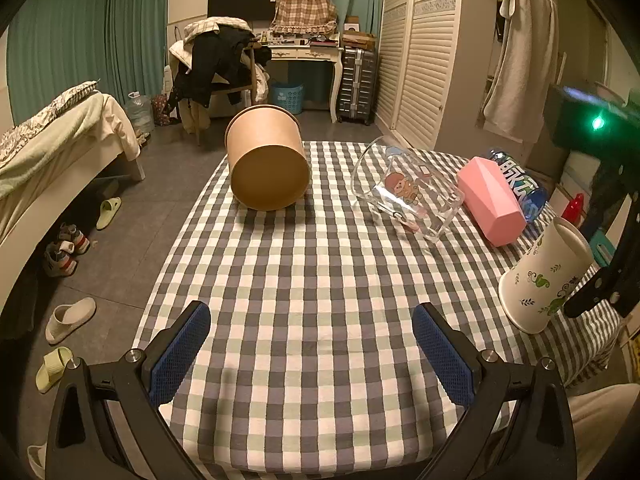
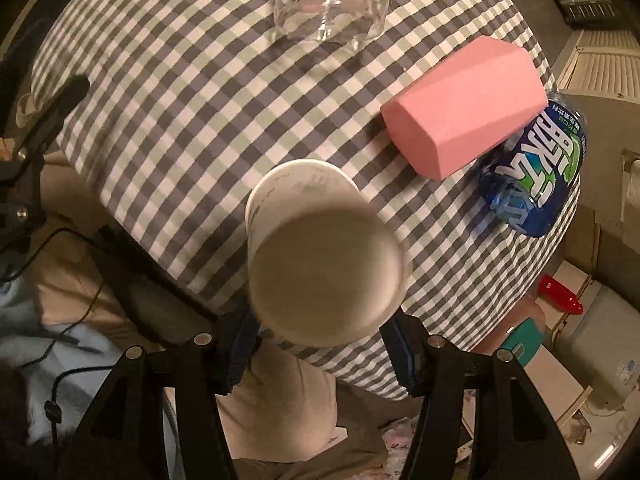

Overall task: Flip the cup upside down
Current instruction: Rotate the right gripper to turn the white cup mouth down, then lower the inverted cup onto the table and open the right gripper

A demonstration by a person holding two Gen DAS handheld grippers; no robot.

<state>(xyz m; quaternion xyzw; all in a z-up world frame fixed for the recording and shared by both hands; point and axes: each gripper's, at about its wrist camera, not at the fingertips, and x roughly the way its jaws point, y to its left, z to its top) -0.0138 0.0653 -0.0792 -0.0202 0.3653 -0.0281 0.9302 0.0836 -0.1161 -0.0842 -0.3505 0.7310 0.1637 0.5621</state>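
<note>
A white paper cup with green leaf prints point(image 1: 546, 276) is held tilted above the table's right edge, its base toward the left camera. My right gripper point(image 2: 320, 344) is shut on it; in the right wrist view the cup point(image 2: 320, 256) fills the middle, with its far end over the checked cloth. My left gripper point(image 1: 312, 340) is open and empty, low over the near part of the table point(image 1: 304, 264). A brown paper cup point(image 1: 266, 158) lies on its side at the far left. A clear cup with a cartoon print point(image 1: 408, 192) lies on its side at centre right.
A pink faceted cup point(image 1: 492, 200) lies on its side beside a blue-labelled bottle point(image 1: 524, 184) at the table's right edge. A bed point(image 1: 52, 148), slippers point(image 1: 68, 320) and shoes are on the floor to the left. A desk, a chair and a wardrobe stand behind.
</note>
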